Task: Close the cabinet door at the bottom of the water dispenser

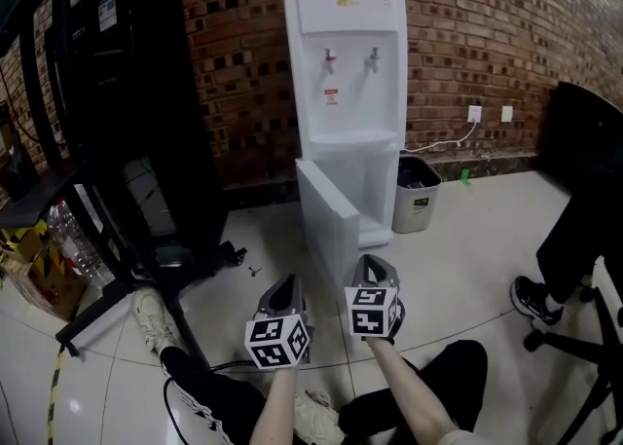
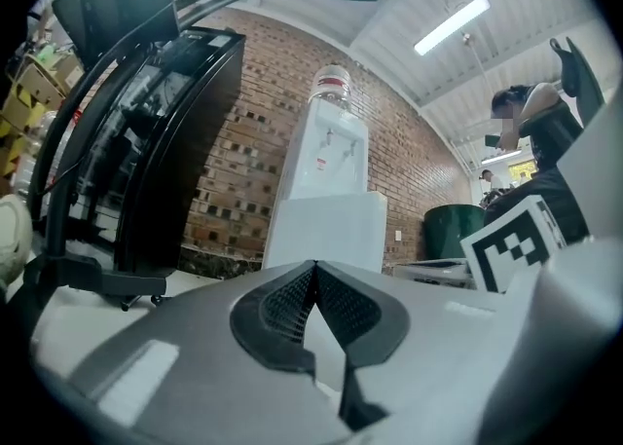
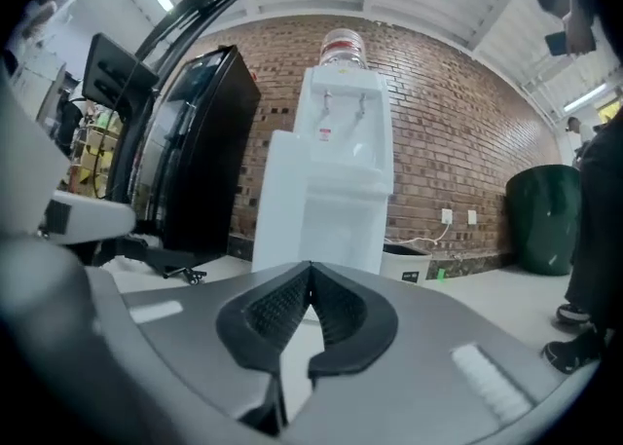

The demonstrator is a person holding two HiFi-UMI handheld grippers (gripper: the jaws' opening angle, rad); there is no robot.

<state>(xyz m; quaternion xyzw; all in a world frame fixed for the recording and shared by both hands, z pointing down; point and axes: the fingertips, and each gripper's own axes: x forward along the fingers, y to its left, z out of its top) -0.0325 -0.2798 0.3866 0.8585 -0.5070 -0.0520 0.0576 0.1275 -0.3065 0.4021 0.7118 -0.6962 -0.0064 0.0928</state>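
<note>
A white water dispenser [image 1: 346,63] stands against the brick wall with a bottle on top. Its bottom cabinet door [image 1: 326,224] hangs open, swung out toward me on its left side. My left gripper [image 1: 289,281] is low in front of the door's edge, apart from it, shut with nothing between its jaws [image 2: 313,264]. My right gripper [image 1: 371,260] is a little further forward, just short of the door's free edge, also shut on nothing [image 3: 311,265]. In the right gripper view the door [image 3: 316,214] fills the middle, straight ahead. The left gripper view shows the door [image 2: 326,229] ahead too.
A grey waste bin [image 1: 418,195] stands right of the dispenser. A tall black cabinet [image 1: 136,92] and a black stand's legs [image 1: 146,278] take up the left. An office chair [image 1: 584,239] and a person's shoe [image 1: 533,299] are at the right. My own legs lie below.
</note>
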